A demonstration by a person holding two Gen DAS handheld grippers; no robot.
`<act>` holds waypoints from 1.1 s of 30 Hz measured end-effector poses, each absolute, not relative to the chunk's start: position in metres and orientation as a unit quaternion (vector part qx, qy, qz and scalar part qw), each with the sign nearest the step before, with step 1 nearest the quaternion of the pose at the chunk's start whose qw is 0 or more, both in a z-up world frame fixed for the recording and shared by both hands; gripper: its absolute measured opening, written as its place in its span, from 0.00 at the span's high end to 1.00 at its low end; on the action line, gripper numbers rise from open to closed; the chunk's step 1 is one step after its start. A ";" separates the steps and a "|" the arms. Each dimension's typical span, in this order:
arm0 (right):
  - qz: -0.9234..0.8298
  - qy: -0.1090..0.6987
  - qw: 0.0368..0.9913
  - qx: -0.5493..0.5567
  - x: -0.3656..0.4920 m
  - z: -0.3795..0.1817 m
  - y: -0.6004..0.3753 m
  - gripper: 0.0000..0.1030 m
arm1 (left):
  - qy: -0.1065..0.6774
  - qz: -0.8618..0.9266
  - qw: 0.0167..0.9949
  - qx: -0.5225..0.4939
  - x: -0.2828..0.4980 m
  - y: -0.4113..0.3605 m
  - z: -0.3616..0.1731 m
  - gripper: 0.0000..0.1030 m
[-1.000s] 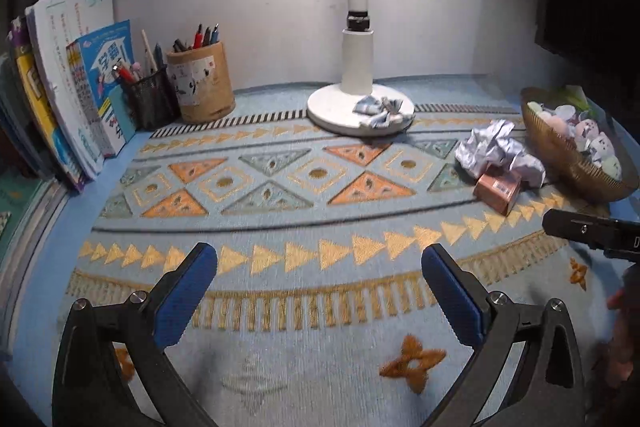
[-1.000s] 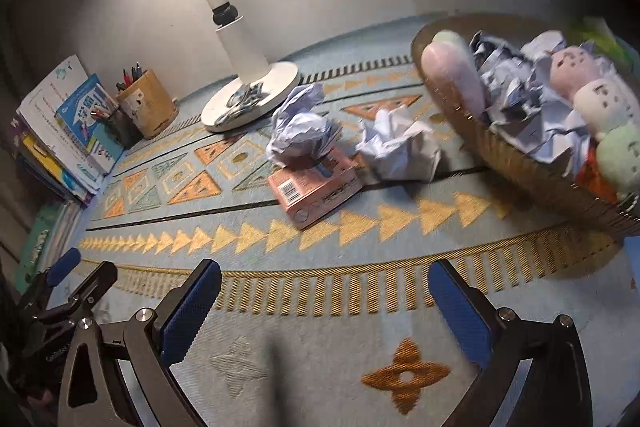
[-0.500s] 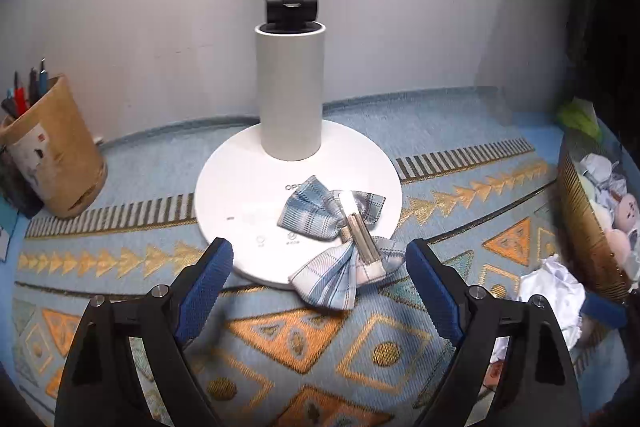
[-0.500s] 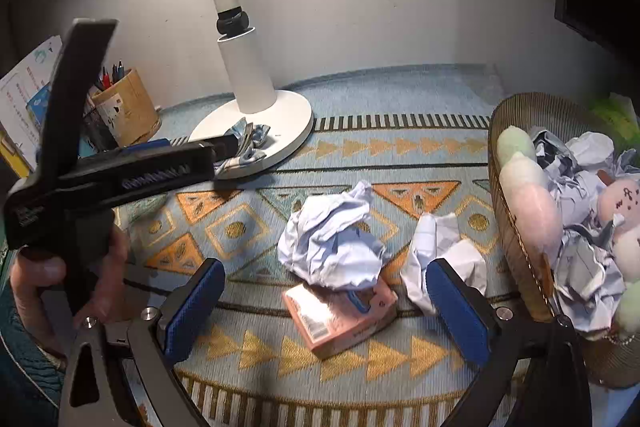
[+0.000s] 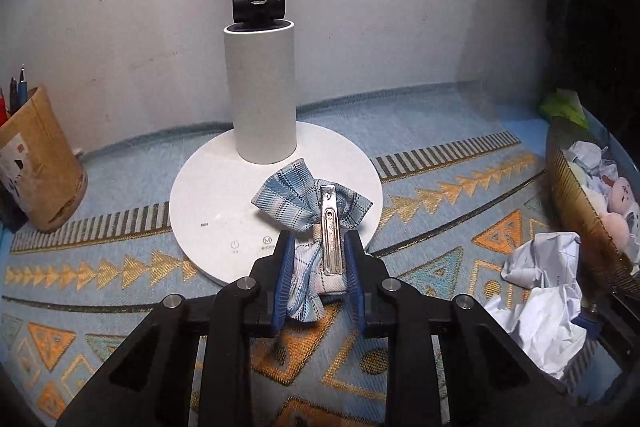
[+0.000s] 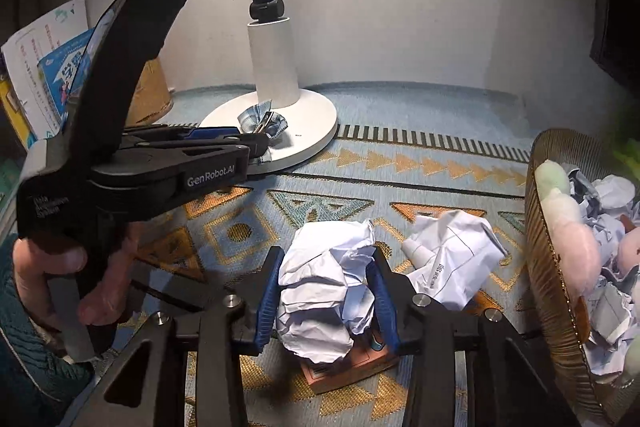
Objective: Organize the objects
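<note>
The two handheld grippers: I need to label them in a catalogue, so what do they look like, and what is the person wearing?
Both are black plastic clamp-style frames with silver rivets and ribbed blue pads on the fingers. The left gripper, seen from the side, has a pistol-type handle and white "GenRobot.AI" lettering. The sleeve at the left hand is dark teal knit.

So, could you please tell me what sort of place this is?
Probably a home study desk: a lamp, a pen holder and books stand along the wall, on a patterned mat.
</note>
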State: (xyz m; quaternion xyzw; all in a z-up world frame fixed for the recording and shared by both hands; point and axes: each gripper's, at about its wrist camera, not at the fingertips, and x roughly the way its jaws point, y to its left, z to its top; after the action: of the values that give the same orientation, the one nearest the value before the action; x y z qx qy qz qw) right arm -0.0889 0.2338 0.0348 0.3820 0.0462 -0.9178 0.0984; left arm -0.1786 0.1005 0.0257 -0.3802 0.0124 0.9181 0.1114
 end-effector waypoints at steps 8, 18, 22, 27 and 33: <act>-0.936 -0.015 0.143 0.322 -0.046 0.079 0.262 0.63 | -0.015 0.933 0.111 -0.342 -0.092 0.076 0.077 0.79; -0.911 -0.068 0.148 0.379 0.031 0.054 0.303 0.62 | -0.062 0.931 0.058 -0.355 -0.008 0.049 0.047 0.79; -0.886 -0.112 0.169 0.416 0.034 0.034 0.309 0.62 | -0.015 0.937 0.018 -0.349 0.002 0.061 0.027 0.79; -0.881 -0.131 0.173 0.421 0.033 0.027 0.307 0.36 | -0.016 0.936 0.028 -0.350 0.002 0.060 0.027 0.79; -0.877 -0.134 0.169 0.429 0.044 0.026 0.306 0.26 | -0.041 0.933 0.032 -0.355 0.000 0.053 0.024 0.79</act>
State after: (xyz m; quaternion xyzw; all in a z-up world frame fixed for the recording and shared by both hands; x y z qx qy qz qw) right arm 0.0441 0.3057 0.0264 0.4294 -0.1338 -0.8770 0.1693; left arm 0.0003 0.0529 0.0240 -0.3554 -0.0412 0.9332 0.0323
